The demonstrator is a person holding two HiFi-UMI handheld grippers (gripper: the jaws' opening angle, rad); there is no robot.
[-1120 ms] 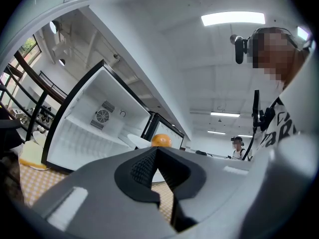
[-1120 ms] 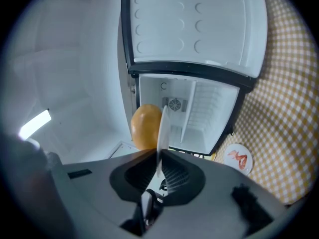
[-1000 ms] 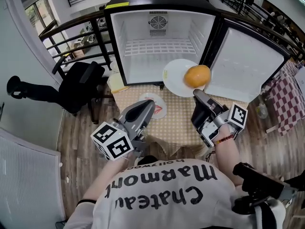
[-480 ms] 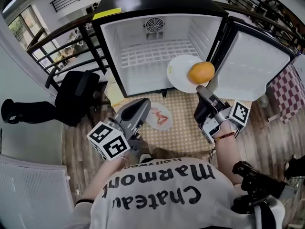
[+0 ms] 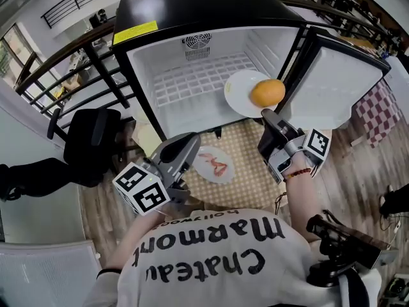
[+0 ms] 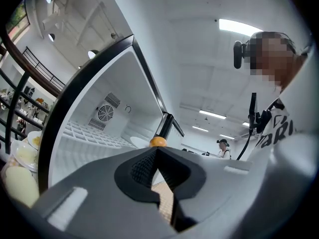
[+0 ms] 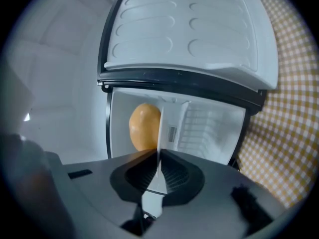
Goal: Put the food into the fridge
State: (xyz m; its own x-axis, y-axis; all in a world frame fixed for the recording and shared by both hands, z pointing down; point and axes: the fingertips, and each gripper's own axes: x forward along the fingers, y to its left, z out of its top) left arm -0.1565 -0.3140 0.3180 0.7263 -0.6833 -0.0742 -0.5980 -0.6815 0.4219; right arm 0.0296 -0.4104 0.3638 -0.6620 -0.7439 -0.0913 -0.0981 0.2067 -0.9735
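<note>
A black fridge point(image 5: 192, 8) stands open, its white inside with the wire shelf point(image 5: 198, 78) bare. My right gripper point(image 5: 270, 119) is shut on the rim of a white plate point(image 5: 241, 94), and an orange point(image 5: 267, 92) lies on that plate, held at the fridge's mouth on the right. In the right gripper view the plate point(image 7: 162, 128) shows edge-on between the jaws of the right gripper point(image 7: 158, 156), with the orange point(image 7: 145, 126) to its left. My left gripper point(image 5: 185, 147) is shut and empty, low over the table. The left gripper point(image 6: 156, 151) looks past its jaws at the orange point(image 6: 158, 142).
The fridge door point(image 5: 332, 85) stands open at the right. A second plate point(image 5: 214, 163) with red food lies on the checked tablecloth point(image 5: 246, 171). A black chair point(image 5: 92, 136) and a dark railing point(image 5: 70, 50) are at the left. A red checked cloth point(image 5: 377, 104) is at the far right.
The plate with the orange has moved up and forward to the fridge opening, with the right gripper still holding it. The fridge looks nearer. The left gripper has hardly moved.
</note>
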